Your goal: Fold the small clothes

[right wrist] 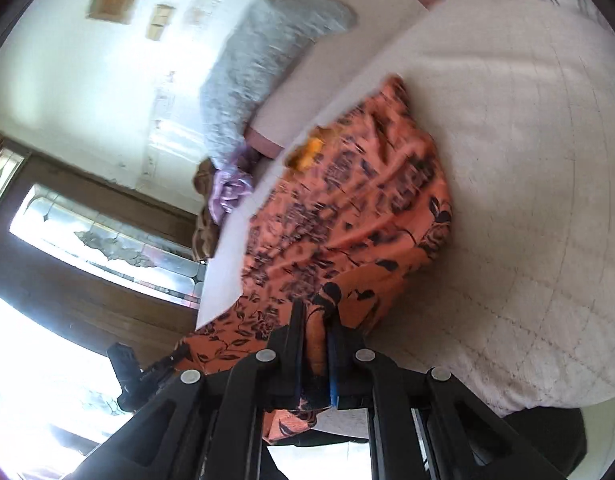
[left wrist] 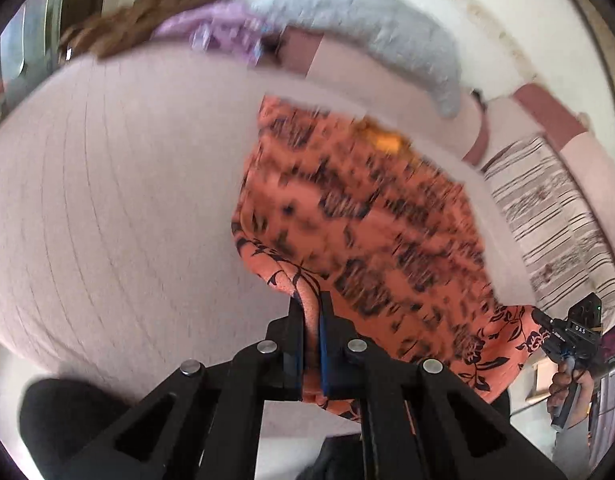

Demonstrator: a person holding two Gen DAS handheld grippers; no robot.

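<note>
An orange garment with a dark floral print [left wrist: 363, 216] lies spread on a pale bed surface [left wrist: 115, 200], with an orange-yellow patch [left wrist: 383, 140] near its far edge. My left gripper [left wrist: 310, 300] is shut on one near corner of the garment. My right gripper [right wrist: 316, 312] is shut on the other near corner of the same garment [right wrist: 347, 208]. The right gripper also shows at the right edge of the left wrist view [left wrist: 547, 320], pinching the cloth. The left gripper shows at the lower left of the right wrist view [right wrist: 175, 354]. Both views are motion-blurred.
A grey fuzzy blanket [left wrist: 371, 28], a lilac garment [left wrist: 215, 32] and a brown one [left wrist: 139, 16] lie at the far side of the bed. A striped pillow [left wrist: 547, 208] is at the right. A wooden-framed window [right wrist: 99, 240] and a white wall [right wrist: 87, 72] stand beyond.
</note>
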